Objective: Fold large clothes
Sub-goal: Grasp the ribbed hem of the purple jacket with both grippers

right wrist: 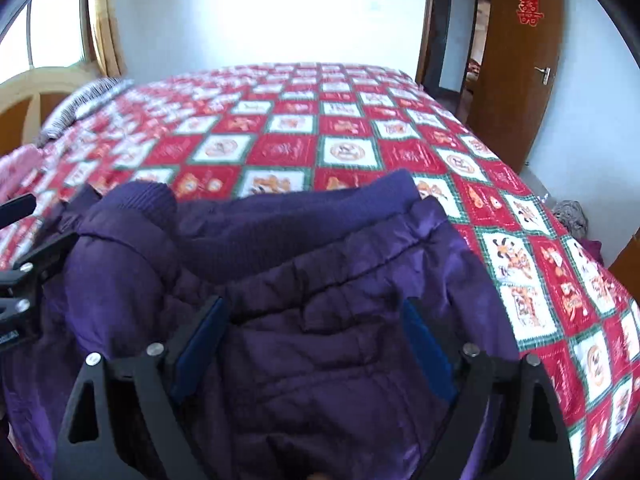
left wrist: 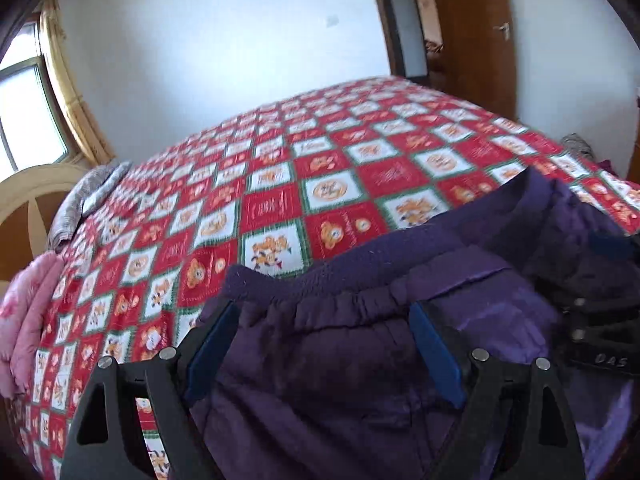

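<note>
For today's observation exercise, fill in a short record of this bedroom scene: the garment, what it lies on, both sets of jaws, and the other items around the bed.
garment: purple padded jacket, bunched up at the near edge of the bed
surface: red and white checked bedspread with cartoon prints
left gripper: jaws open, spread over the jacket, not pinching it
right gripper: jaws open, over the jacket, not pinching it
other items: pink quilted cloth at the bed's left edge; striped grey fabric by the headboard
door: brown wooden door, open
</note>
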Tool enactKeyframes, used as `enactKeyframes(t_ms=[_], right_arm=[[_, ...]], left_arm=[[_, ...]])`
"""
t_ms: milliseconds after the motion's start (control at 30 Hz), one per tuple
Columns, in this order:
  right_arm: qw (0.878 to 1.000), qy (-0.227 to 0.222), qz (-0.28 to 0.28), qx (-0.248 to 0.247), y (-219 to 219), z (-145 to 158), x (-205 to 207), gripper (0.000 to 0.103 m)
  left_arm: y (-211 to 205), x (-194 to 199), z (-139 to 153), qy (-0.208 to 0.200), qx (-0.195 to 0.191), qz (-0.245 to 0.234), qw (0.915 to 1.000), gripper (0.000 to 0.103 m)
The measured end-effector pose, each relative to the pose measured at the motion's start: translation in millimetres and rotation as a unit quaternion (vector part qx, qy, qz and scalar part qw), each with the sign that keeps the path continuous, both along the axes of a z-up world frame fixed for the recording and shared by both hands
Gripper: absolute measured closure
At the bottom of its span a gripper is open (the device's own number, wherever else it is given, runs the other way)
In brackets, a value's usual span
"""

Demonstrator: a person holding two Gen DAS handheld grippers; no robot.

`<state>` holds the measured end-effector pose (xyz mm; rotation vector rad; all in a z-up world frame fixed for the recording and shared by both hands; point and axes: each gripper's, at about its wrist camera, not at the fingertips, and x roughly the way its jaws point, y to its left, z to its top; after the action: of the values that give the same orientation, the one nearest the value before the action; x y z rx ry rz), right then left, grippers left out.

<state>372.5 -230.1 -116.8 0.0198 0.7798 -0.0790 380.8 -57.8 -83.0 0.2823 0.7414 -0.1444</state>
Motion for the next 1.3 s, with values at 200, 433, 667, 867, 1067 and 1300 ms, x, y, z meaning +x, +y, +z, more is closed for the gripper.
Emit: enactKeyframes(t_ms=[200,433,667,867,1067,1300], right_arm=[[0.994,0.007,-0.060,0.092,-49,-9,26,0.013],[0.996,-0.008,0.025,0.083,-29,21,30,0.017],[0.995,0.081,0.056,0.003,-12,-8,75,0.026],[0.998,0.065,0.008,0.018,-34,-25,93,0.019],[1.000,0.018,-0.016,0.000,-31,9,62,0.027],[0.998,-0.025,0.054,0.008,30,20,4,0.027]], left_arm=[[37,35,-40,0.052,-0.097,0.070,0.9914,0.001],[18,28,-48,0.023,-0.055,0.079,0.9951,0.001],[26,37,-44,0.038,-0.073,0.098,0.9917,0.001],[24,41,-53,0.052,-0.068,0.097,0.9916,0.001],[10,37,-59,0.036,-0.026,0.096,0.9944,0.001],[16,38,-57,0.038,-0.045,0.101,0.9932,0.001]])
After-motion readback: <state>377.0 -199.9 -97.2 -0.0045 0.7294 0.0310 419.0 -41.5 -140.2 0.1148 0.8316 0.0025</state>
